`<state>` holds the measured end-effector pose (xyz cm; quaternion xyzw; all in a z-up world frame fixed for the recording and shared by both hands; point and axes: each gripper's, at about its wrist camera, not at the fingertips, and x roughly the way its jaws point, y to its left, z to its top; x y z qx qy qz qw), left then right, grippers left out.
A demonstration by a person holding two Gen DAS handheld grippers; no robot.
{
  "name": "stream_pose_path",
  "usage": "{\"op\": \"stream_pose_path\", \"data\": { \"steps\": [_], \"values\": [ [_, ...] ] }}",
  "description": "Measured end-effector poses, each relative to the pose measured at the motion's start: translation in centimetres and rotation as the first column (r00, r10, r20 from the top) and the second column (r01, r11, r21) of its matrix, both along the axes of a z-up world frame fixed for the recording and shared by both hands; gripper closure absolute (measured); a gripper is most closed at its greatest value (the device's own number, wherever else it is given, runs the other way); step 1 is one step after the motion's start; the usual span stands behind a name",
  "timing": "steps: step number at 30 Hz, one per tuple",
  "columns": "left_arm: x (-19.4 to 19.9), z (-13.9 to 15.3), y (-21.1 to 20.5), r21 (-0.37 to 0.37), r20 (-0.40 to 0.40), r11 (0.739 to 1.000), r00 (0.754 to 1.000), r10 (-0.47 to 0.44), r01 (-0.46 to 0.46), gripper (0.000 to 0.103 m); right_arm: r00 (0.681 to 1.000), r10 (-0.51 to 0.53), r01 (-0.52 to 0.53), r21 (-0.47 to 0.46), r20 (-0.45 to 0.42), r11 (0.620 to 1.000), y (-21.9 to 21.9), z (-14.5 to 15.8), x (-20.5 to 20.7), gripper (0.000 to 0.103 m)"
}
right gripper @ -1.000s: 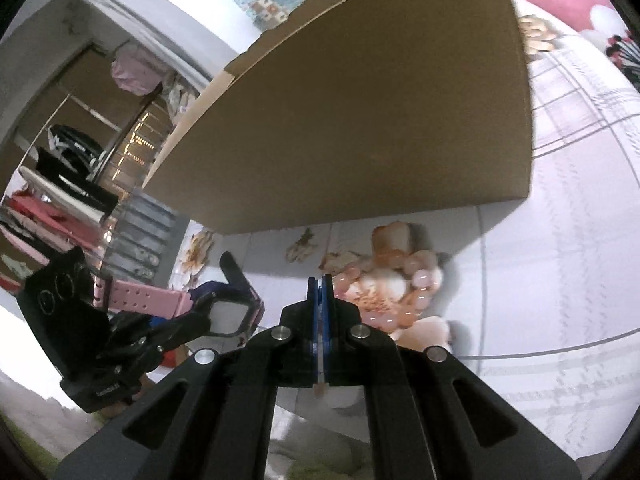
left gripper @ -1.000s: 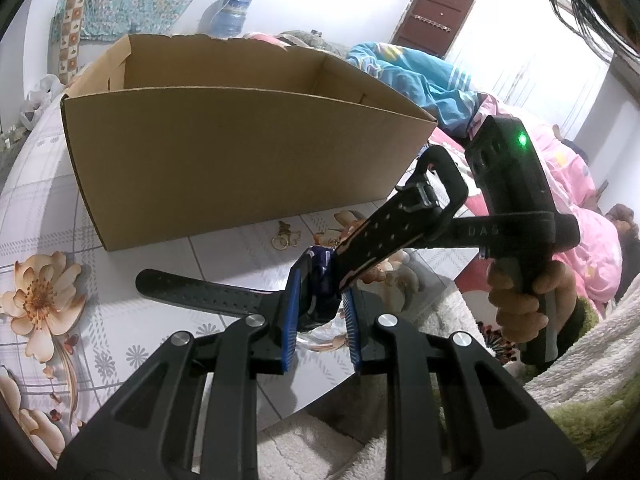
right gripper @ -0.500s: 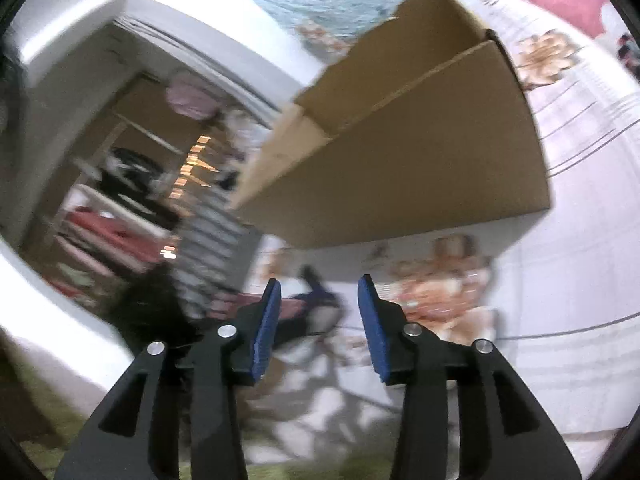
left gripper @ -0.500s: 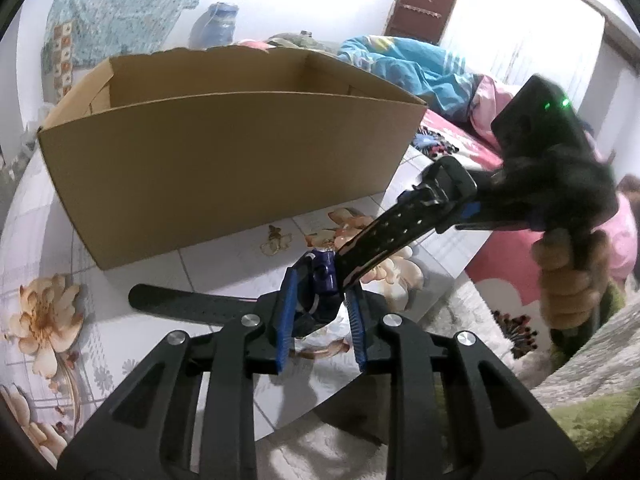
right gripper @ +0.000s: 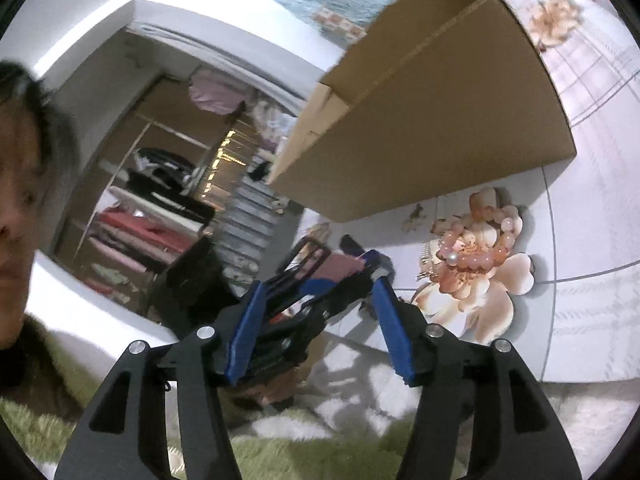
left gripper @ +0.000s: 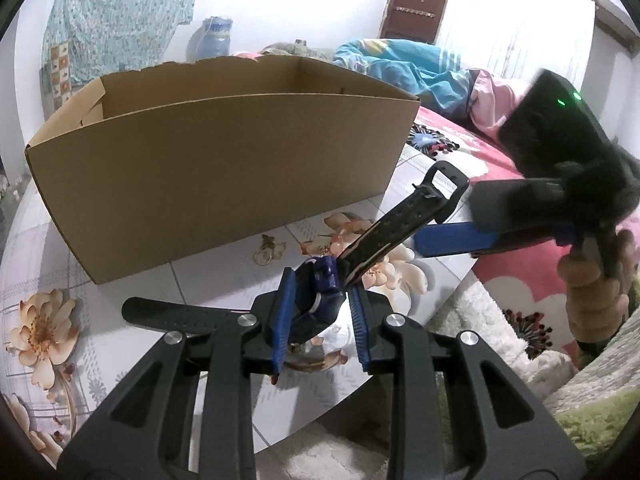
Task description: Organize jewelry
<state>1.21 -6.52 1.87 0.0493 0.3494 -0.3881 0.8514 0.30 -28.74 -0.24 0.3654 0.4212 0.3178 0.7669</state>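
My left gripper (left gripper: 320, 320) is shut on a dark blue watch (left gripper: 320, 292) by its case, held just above the tiled table. One black strap (left gripper: 404, 228) sticks up to the right, the other (left gripper: 176, 314) trails left. My right gripper (right gripper: 316, 324) is open and empty; it shows at the right of the left wrist view (left gripper: 452, 238). In the right wrist view the left gripper with the watch (right gripper: 320, 272) lies beyond my fingers. A pink bead bracelet (right gripper: 480, 248) lies on a flower tile. The open cardboard box (left gripper: 224, 168) stands behind.
The table (left gripper: 52, 248) has floral tiles; its front right edge drops to a fluffy rug (left gripper: 480, 320). A bed with pink and blue bedding (left gripper: 460, 92) is to the right. A small gold piece (left gripper: 270, 250) lies before the box. A wardrobe (right gripper: 160, 208) is beyond.
My right gripper has opened and pulled back from the table and the watch strap. My left gripper still holds the watch, raised slightly with the box seen from higher.
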Motion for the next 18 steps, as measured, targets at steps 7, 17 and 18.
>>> {"op": "stream_pose_path", "data": {
  "steps": [7, 17, 18],
  "values": [
    [-0.4, -0.4, -0.4, -0.002, 0.025, 1.0, 1.0, 0.002, -0.002, 0.074, 0.991, -0.072, 0.07, -0.02, -0.112, 0.997, 0.5, -1.3, 0.7, 0.084],
    [-0.8, 0.2, 2.6, -0.127, -0.066, 0.992, 0.998, -0.005, -0.003, 0.07, 0.994, -0.082, 0.077, -0.079, -0.069, 0.994, 2.0, 1.1, 1.0, 0.094],
    [-0.8, 0.2, 3.3, -0.163, -0.099, 0.987, 0.995, -0.007, -0.01, 0.07, 0.995, -0.077, 0.072, -0.078, -0.063, 0.994, 2.2, 1.3, 1.2, 0.094]
  ]
}}
